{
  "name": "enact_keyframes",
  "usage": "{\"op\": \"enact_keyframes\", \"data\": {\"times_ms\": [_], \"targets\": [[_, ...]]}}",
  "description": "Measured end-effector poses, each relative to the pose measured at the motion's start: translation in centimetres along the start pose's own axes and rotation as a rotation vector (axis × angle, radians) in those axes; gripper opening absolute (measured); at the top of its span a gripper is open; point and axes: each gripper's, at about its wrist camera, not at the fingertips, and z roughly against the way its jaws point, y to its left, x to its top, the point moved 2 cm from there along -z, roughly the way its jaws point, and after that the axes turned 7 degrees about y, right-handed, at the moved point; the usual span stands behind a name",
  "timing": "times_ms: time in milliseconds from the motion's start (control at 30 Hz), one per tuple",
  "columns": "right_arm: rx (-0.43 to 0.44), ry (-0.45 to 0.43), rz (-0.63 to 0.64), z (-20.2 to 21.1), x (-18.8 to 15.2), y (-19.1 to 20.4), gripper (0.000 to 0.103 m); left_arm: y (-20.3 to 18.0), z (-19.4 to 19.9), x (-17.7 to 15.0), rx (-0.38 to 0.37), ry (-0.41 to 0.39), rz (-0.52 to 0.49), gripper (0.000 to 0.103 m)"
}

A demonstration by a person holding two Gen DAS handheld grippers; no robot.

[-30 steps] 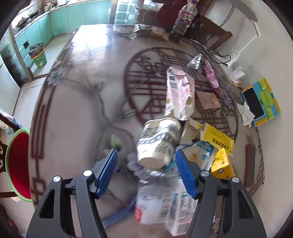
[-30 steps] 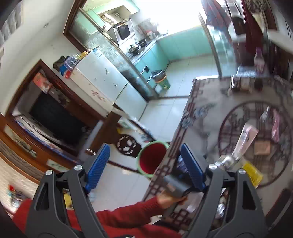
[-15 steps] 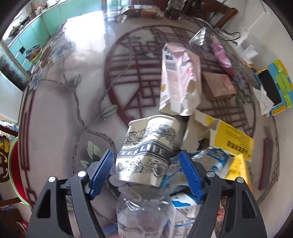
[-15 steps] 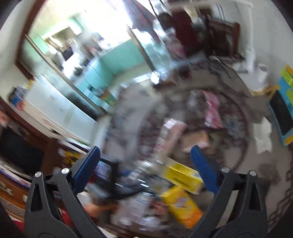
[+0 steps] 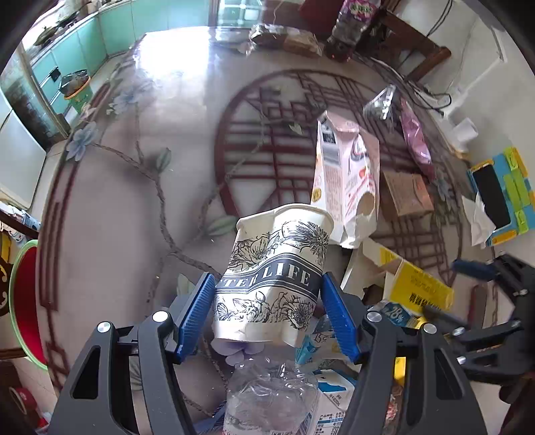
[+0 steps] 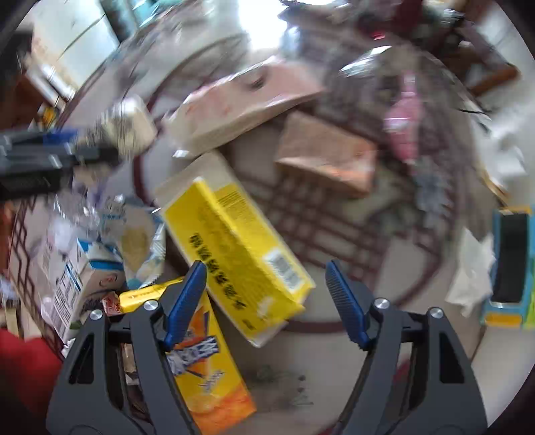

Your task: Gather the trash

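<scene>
My left gripper (image 5: 269, 309) is shut on a white paper cup (image 5: 277, 277) with black flower print, both blue pads against its sides, above a crushed clear bottle (image 5: 267, 398). My right gripper (image 6: 267, 297) is open and empty over a long yellow box (image 6: 234, 247), with an orange-yellow carton (image 6: 207, 374) under its left finger. It also shows in the left wrist view (image 5: 485, 301) at right. The trash pile holds a pink milk carton (image 5: 344, 177), a brown packet (image 5: 406, 194) and a blue-white carton (image 6: 83, 277).
A red bin with a green rim (image 5: 23, 301) stands on the floor at the table's left edge. A blue-yellow toy phone (image 5: 498, 197) and white tissue (image 5: 478, 224) lie at right. A drink bottle (image 5: 351, 26) and wrapped food (image 5: 284, 36) stand at the far edge.
My left gripper moved forward and closed on the paper cup. My right gripper swung from facing the room down onto the pile over the yellow box.
</scene>
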Motion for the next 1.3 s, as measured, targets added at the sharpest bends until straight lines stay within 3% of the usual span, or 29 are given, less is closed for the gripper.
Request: {"op": "enact_keyframes", "data": {"times_ms": [67, 100, 133, 233, 333, 567, 600, 667, 733, 967, 1133, 1167, 1200, 1233, 1267, 1300], "targets": [[-0.018, 0.033, 0.035, -1.2, 0.4, 0.7, 0.071, 0.4, 0.9, 0.2, -0.008, -0.016, 0.016, 0.062], [-0.018, 0.035, 0.035, -1.7, 0.5, 0.8, 0.06, 0.6, 1.3, 0.2, -0.014, -0.025, 0.022, 0.062], [0.006, 0.031, 0.012, -1.7, 0.6, 0.6, 0.04, 0.8, 1.8, 0.2, -0.017, -0.035, 0.026, 0.063], [0.02, 0.022, -0.045, -1.3, 0.7, -0.1, 0.03, 1.2, 3.2, -0.1, -0.007, -0.065, 0.031, 0.063], [0.085, -0.023, -0.108, 0.6, 0.6, -0.8, 0.026, 1.7, 4.3, -0.5, -0.009, -0.084, 0.042, 0.063], [0.19, -0.256, -0.283, 8.0, -0.7, -1.9, 0.023, 2.6, 7.9, -1.3, 0.001, -0.172, 0.047, 0.063], [0.197, -0.278, -0.299, 8.5, -0.3, -1.6, 0.021, 2.7, 8.4, -1.5, 0.004, -0.186, 0.046, 0.063], [0.216, -0.328, -0.33, 9.9, 0.4, -1.0, 0.005, 3.0, 9.4, -1.8, 0.006, -0.213, 0.049, 0.063], [0.235, -0.358, -0.345, 10.9, 0.6, -0.4, 0.001, 3.5, 10.3, -2.3, 0.0, -0.234, 0.059, 0.063], [0.22, -0.39, -0.289, 11.8, 1.3, 2.9, 0.001, 6.1, 12.6, -4.0, 0.001, -0.284, 0.107, 0.063], [0.319, -0.342, -0.365, 10.5, 1.1, 1.8, 0.001, 8.6, 13.2, -5.5, -0.005, -0.294, 0.148, 0.063], [0.3, -0.336, -0.359, 10.5, 1.0, 1.9, 0.001, 9.1, 13.2, -5.7, -0.007, -0.289, 0.156, 0.063], [0.263, -0.318, -0.343, 10.4, 1.0, 1.7, 0.011, 9.6, 13.2, -6.0, -0.011, -0.285, 0.163, 0.063], [0.219, -0.293, -0.331, 10.1, 0.9, 1.3, 0.048, 10.2, 13.3, -6.2, -0.016, -0.287, 0.167, 0.063], [0.16, -0.267, -0.324, 9.6, 0.8, 0.9, 0.069, 10.6, 13.4, -6.5, -0.019, -0.289, 0.168, 0.063], [0.075, -0.253, -0.316, 9.1, 0.5, 0.2, 0.078, 11.0, 13.4, -6.6, -0.02, -0.29, 0.167, 0.063]]}}
